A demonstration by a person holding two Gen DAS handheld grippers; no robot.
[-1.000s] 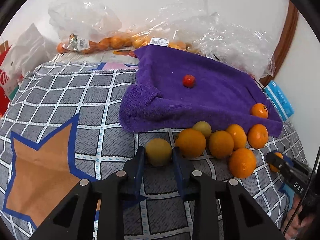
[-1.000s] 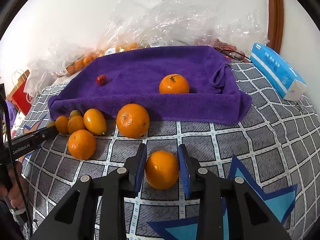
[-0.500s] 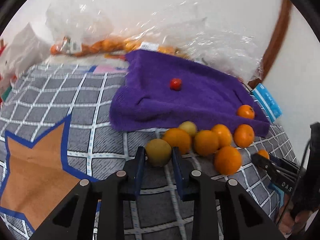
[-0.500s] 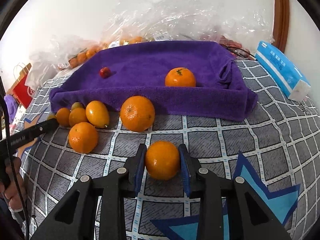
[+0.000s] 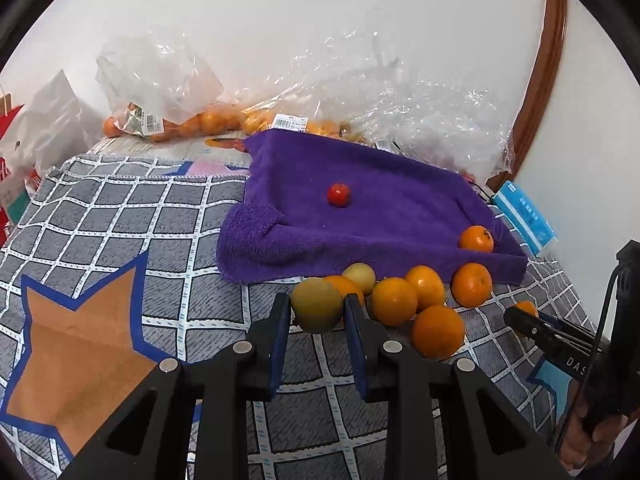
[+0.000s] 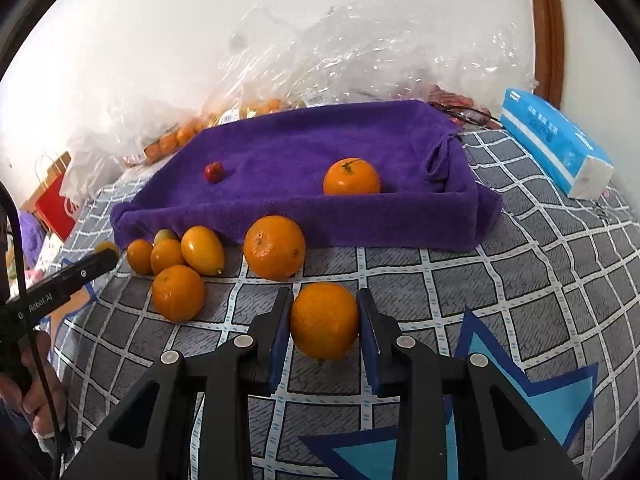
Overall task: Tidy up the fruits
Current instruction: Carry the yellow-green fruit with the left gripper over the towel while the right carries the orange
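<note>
The left claw (image 5: pixel 316 312) is clamped on a yellow-green fruit (image 5: pixel 316 310), and the right claw (image 6: pixel 324 322) is clamped on an orange (image 6: pixel 324 320), both just above the checked cloth (image 6: pixel 520 280). The purple towel (image 6: pixel 320 148) lies straight ahead of both claws, beyond the loose oranges (image 6: pixel 176 268). The right claw, facing the towel's near fold, looks nearer to it.
</note>
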